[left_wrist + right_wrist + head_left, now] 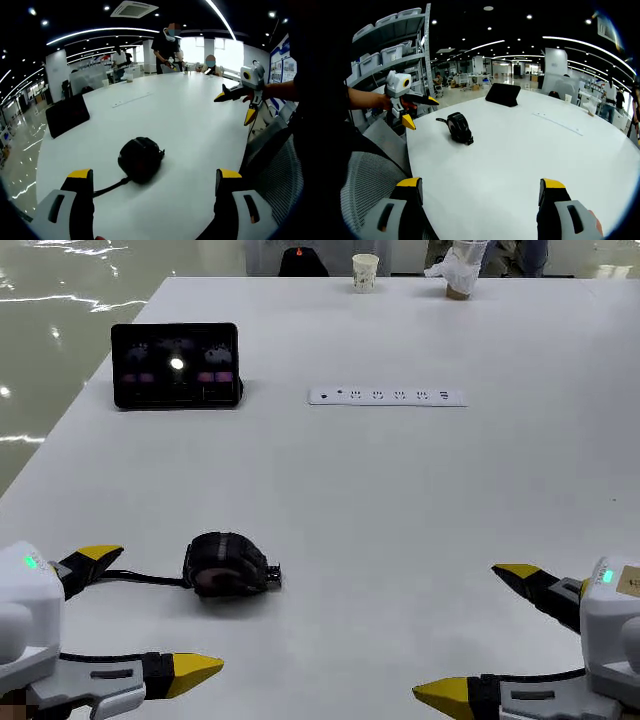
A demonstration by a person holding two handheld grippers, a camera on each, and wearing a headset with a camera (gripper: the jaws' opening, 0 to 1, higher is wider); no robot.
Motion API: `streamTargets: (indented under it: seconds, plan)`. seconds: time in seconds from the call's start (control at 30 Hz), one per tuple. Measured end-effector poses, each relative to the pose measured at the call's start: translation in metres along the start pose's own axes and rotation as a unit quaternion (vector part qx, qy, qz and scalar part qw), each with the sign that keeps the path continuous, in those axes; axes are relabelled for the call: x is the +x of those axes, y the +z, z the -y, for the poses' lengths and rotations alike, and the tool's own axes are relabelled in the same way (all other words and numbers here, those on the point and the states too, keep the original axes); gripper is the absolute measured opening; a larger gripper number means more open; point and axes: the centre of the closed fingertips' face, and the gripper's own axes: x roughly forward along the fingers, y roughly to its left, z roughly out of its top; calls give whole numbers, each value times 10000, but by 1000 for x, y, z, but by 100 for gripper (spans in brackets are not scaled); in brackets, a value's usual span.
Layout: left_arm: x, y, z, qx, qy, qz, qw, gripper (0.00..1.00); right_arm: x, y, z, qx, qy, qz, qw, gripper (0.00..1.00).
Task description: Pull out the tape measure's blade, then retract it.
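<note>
The left gripper (160,610) hovered just left of the black tape measure (228,565), its fingers (190,668) spread wide and empty. The right gripper (460,632), equally released, hung well to the tape measure's right. The tape measure lay on the white desk (400,490). Far beyond it stood a tablet (175,365), a power strip (387,396) and a paper cup (365,272).

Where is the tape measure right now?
In the head view the black tape measure lies on the white table, near left, just in front of the open left gripper, with the tablet farther back.
</note>
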Motion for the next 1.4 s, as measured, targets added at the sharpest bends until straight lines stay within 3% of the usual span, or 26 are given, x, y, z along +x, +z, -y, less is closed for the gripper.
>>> streamTargets:
  seconds: [1.03, 1.4]
  plan:
    - [30, -3, -15, 350, -263, -282, 9986, 96, 45, 8, 1, -566, 663, -173, 9960, 82]
    - [40, -4, -17, 569, -477, -471, 9961, 83, 66, 10, 1, -923, 945, -320, 9907, 75]
